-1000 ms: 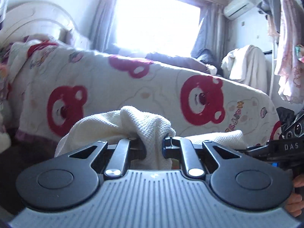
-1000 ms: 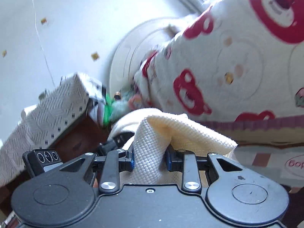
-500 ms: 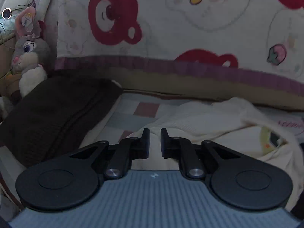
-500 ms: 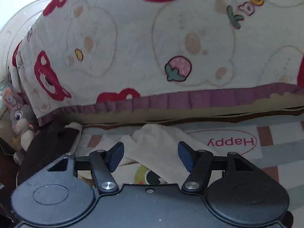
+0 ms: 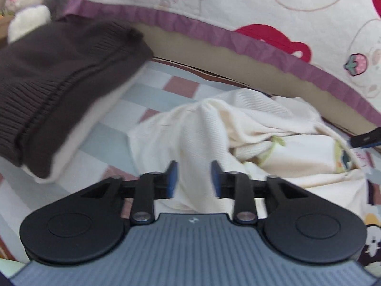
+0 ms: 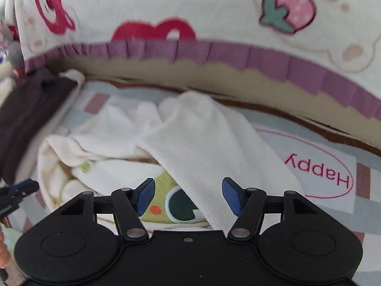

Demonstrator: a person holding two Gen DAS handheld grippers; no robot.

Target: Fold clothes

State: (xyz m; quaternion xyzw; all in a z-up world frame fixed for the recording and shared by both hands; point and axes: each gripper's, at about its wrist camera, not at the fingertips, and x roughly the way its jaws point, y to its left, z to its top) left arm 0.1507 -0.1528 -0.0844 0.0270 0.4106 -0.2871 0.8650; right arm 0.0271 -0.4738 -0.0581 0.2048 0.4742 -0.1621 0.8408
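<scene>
This is a bedroom in a home. Beyond the left gripper (image 5: pixel 194 178) rises a bed quilt (image 5: pixel 273 4) printed with red bears and strawberries, edged with a purple frill (image 6: pixel 238 54). Under both grippers lies a checked play mat (image 5: pixel 152 88) in pale blue, white and pink; ahead and to the right of the right gripper (image 6: pixel 188 196) it carries the word "Happy" (image 6: pixel 319 170). A stuffed grey rabbit toy (image 5: pixel 31 2) sits far ahead to the left of the left gripper, behind a folded dark brown sweater (image 5: pixel 54 78). A crumpled cream garment (image 6: pixel 195 143) lies on the mat just ahead of both grippers.
</scene>
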